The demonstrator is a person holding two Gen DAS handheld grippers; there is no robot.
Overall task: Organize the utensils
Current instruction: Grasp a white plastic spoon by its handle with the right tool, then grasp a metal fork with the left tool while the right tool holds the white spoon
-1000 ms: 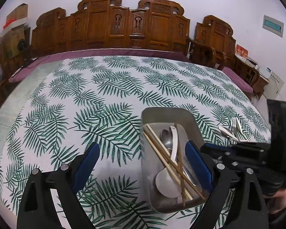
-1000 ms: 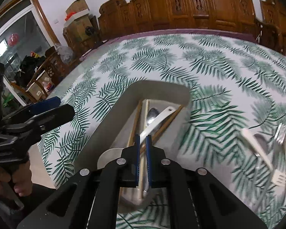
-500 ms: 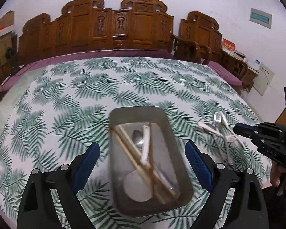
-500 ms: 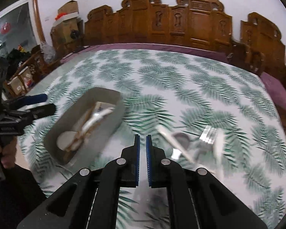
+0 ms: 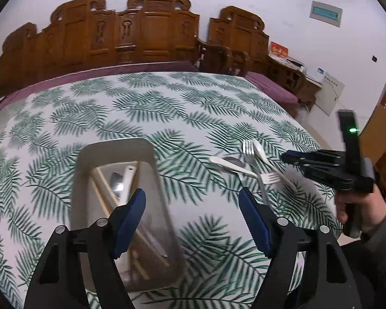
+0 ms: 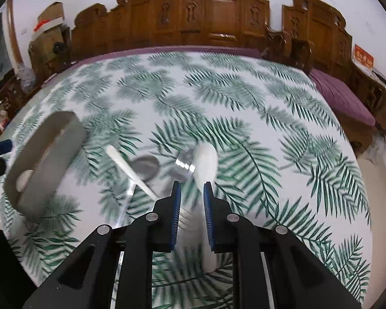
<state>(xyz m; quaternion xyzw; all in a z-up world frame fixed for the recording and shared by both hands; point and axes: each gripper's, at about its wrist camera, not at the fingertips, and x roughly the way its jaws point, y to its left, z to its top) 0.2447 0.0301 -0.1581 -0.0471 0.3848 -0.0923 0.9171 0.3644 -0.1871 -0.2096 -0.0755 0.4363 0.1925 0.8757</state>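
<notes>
Right wrist view | right gripper (image 6: 191,193) parted over white plastic spoon (image 6: 205,164), mid-tablecloth | left gripper (image 5: 191,200) wide apart, empty | grey metal tray (image 5: 121,152) near left edge

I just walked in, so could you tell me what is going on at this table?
A person with a gripper in each hand is sorting cutlery into a grey tray. The tray already holds chopsticks and spoons. The right gripper is open over a white spoon lying among loose forks. The left gripper hangs open by the tray, holding nothing.
</notes>
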